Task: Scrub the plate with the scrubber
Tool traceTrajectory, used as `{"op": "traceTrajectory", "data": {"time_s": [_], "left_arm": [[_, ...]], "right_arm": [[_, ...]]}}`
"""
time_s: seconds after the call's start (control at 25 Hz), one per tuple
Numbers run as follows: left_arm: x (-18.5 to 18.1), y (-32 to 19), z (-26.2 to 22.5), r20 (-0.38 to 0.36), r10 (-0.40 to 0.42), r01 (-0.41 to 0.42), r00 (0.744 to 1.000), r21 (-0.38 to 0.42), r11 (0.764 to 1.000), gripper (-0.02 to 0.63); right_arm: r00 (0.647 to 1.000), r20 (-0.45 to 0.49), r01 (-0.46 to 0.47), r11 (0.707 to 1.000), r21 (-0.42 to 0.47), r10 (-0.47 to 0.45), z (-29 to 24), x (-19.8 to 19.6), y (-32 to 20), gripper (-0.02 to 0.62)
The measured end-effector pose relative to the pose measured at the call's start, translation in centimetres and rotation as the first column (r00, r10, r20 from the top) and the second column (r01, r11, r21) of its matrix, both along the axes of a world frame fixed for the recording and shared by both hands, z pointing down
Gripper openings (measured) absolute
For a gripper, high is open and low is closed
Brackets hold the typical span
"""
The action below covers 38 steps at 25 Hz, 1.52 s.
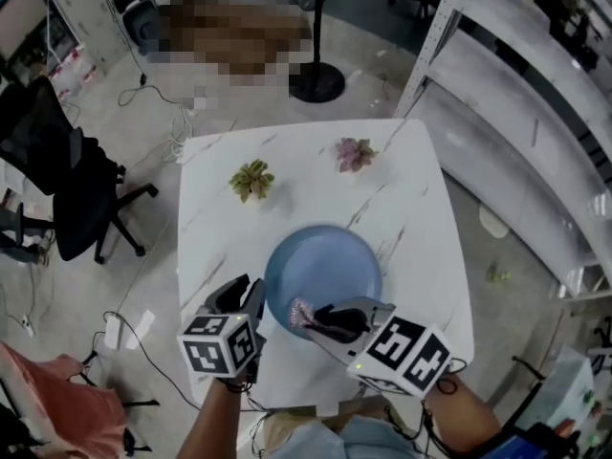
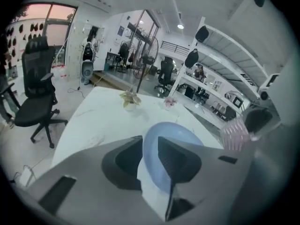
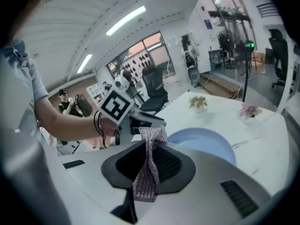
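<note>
Head view: right gripper (image 1: 320, 323) clamps the scrubber (image 1: 301, 311) at the plate (image 1: 325, 261), left gripper (image 1: 251, 291) stands apart astride its rim; I'd pinch that rim, then scrub.

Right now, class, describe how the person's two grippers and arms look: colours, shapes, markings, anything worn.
The left gripper and right gripper have pale grey bodies with black jaw pads. Each carries a white cube printed with black square markers. Dark bands circle the left wrist; the shirt is light blue.
</note>
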<state>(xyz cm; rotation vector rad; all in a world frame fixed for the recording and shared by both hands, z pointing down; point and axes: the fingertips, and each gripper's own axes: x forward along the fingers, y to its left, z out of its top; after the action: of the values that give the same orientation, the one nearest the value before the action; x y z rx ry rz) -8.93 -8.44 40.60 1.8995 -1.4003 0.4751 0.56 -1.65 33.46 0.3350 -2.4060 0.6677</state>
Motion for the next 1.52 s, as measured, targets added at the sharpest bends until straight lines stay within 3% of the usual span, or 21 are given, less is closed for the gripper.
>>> {"op": "traceTrajectory", "data": {"time_s": [0.08,0.12,0.24,0.32,0.4,0.52,0.64,0.72,0.88,1.2,1.52], "left_arm": [[-0.4,-0.2,-4.6,0.029,-0.023,0.019,0.999,0.136,0.990,0.092],[-0.6,-0.6,-7.6,0.045,-0.040,0.029,0.998,0.226,0.974,0.076],[-0.2,-0.1,-17.8,0.054,-0.111,0.073,0.992,0.469,0.880,0.024],[0.8,0.7,-24.8,0.045,-0.145,0.091,0.988,0.591,0.802,0.011],[2.0,1.2,-30.3,0.059,-0.167,0.082,0.984,0.685,0.724,0.008],[3.3,2.0,-35.7,0.090,-0.210,0.061,0.974,0.785,0.617,0.008],[4.5,2.7,-38.3,0.101,-0.241,0.046,0.965,0.841,0.540,0.008],[5.3,3.0,-38.7,0.111,-0.245,0.035,0.963,0.853,0.521,0.008],[5.8,3.0,-38.6,0.120,-0.262,0.031,0.958,0.860,0.510,0.008],[6.4,2.7,-38.0,0.149,-0.258,0.008,0.955,0.852,0.524,0.006],[7.1,2.2,-38.3,0.163,-0.245,-0.015,0.956,0.858,0.514,0.006]], "right_arm": [[0.993,0.103,-0.074,0.992,0.100,0.064,-4.2,0.6,-2.5,0.072],[0.984,0.153,-0.115,0.980,0.160,0.091,-6.5,0.8,-3.8,0.074],[0.949,0.274,-0.241,0.917,0.317,0.155,-13.6,1.7,-5.5,0.075],[0.921,0.339,-0.330,0.845,0.421,0.190,-18.4,2.5,-5.9,0.079],[0.889,0.402,-0.417,0.748,0.516,0.219,-22.7,3.5,-6.4,0.083],[0.858,0.453,-0.495,0.619,0.610,0.241,-26.8,4.8,-6.6,0.084],[0.841,0.481,-0.531,0.548,0.646,0.246,-28.4,5.6,-6.4,0.084],[0.831,0.496,-0.547,0.527,0.650,0.252,-28.7,6.3,-6.3,0.084],[0.805,0.524,-0.586,0.508,0.631,0.278,-28.3,7.8,-6.7,0.084],[0.785,0.536,-0.615,0.486,0.621,0.309,-27.8,9.1,-7.5,0.073],[0.783,0.539,-0.618,0.490,0.615,0.311,-27.2,9.1,-7.9,0.074]]}}
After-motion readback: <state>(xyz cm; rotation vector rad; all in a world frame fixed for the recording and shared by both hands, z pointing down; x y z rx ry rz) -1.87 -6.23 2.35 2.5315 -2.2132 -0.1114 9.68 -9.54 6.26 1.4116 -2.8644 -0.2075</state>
